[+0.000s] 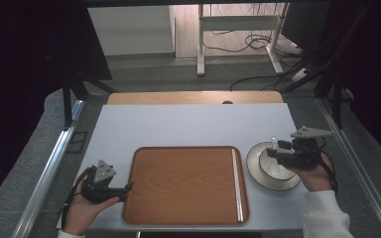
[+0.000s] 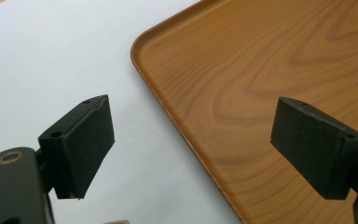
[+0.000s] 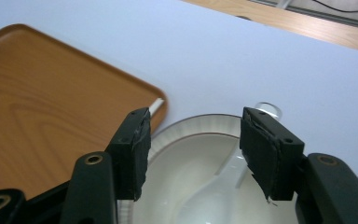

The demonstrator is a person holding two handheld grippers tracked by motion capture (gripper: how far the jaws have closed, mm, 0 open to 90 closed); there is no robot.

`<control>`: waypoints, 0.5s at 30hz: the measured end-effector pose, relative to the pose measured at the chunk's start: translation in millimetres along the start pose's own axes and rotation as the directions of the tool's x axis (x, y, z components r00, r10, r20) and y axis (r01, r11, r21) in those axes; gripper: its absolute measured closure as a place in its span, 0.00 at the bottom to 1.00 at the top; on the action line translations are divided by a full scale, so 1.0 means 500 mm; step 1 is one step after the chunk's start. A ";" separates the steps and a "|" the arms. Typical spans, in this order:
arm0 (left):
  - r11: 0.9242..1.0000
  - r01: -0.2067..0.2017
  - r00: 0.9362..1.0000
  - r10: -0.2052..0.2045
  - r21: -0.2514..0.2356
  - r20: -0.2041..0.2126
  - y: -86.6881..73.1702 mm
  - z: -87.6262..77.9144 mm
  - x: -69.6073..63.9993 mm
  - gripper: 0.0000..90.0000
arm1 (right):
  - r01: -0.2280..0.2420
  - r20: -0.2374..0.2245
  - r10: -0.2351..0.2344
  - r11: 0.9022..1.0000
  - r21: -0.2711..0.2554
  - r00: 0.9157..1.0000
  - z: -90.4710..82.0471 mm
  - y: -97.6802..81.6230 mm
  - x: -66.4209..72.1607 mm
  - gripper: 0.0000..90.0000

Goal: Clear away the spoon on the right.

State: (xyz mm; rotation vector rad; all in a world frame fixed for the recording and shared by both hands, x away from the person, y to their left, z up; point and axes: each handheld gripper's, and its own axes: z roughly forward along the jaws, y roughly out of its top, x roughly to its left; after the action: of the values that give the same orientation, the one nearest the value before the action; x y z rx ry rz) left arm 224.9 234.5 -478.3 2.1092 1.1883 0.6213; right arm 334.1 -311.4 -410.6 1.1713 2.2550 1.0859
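Under right gripper: bowl on plate, jaws wide, empty.
Grip: straddle bowl's rim, close gently.
Left gripper: wide, over tray edge.

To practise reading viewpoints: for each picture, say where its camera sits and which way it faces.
High view: above the near edge, looking forward and down on the table; both hands and grippers show.
Left gripper view: on the left gripper, facing the tray corner; open jaws.
Right gripper view: on the right gripper, above the bowl; open jaws.
All share the tray.
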 end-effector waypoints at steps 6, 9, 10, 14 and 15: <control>1.000 0.005 1.000 -0.005 -0.003 -0.004 0.000 -0.002 0.002 0.14 | -0.059 0.017 0.059 0.998 0.008 0.998 0.014 -0.006 -0.042 0.47; 1.000 0.004 1.000 -0.004 -0.001 -0.004 0.000 -0.002 0.001 0.14 | -0.085 0.018 0.084 0.996 0.018 0.996 0.024 -0.008 -0.058 0.46; 1.000 0.004 1.000 -0.004 0.000 -0.005 -0.001 -0.002 0.001 0.14 | -0.093 0.015 0.093 0.995 0.023 0.996 0.028 -0.008 -0.063 0.46; 1.000 0.003 1.000 -0.003 0.002 -0.005 -0.001 -0.004 0.001 0.14 | -0.119 0.007 0.119 0.992 0.032 0.993 0.049 -0.003 -0.079 0.46; 1.000 0.004 1.000 -0.004 0.001 -0.007 -0.001 -0.004 0.001 0.14 | -0.124 0.007 0.123 0.992 0.037 0.992 0.056 -0.001 -0.084 0.46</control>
State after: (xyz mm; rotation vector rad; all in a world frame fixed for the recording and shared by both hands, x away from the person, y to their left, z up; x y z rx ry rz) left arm 223.3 235.7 -477.4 2.1068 1.1965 0.6264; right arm 375.6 -332.6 -429.8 1.3428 2.2337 1.0895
